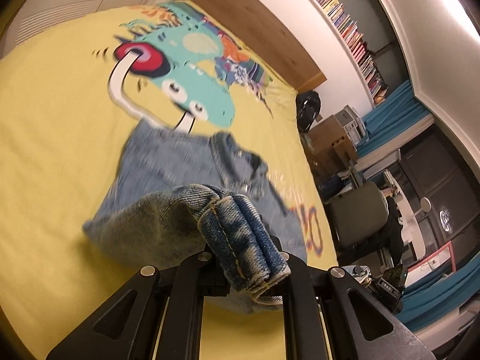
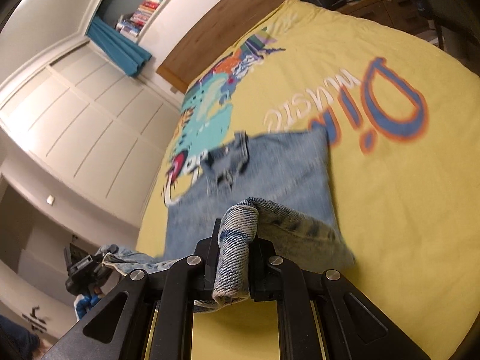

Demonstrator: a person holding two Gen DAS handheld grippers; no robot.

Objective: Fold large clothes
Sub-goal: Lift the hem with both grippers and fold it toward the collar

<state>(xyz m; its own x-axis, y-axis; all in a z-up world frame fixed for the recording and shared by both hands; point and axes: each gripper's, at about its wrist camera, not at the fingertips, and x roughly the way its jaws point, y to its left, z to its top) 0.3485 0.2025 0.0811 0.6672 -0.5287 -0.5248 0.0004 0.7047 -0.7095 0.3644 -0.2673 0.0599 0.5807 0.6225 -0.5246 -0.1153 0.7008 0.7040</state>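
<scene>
Left gripper point(image 1: 249, 265): matte black angular linkage arms with triangular cut-outs, round silver pivot screws at each joint, brass-coloured rails between the arms. Right gripper point(image 2: 232, 265): same black frame, silver screws, brass-coloured rails. A brushed grey metal plate edges the left unit's lower corner.

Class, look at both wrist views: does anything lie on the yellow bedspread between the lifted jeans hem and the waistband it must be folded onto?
Nothing visible does: only the faded blue denim jeans themselves cover that stretch of printed yellow bedspread.
</scene>
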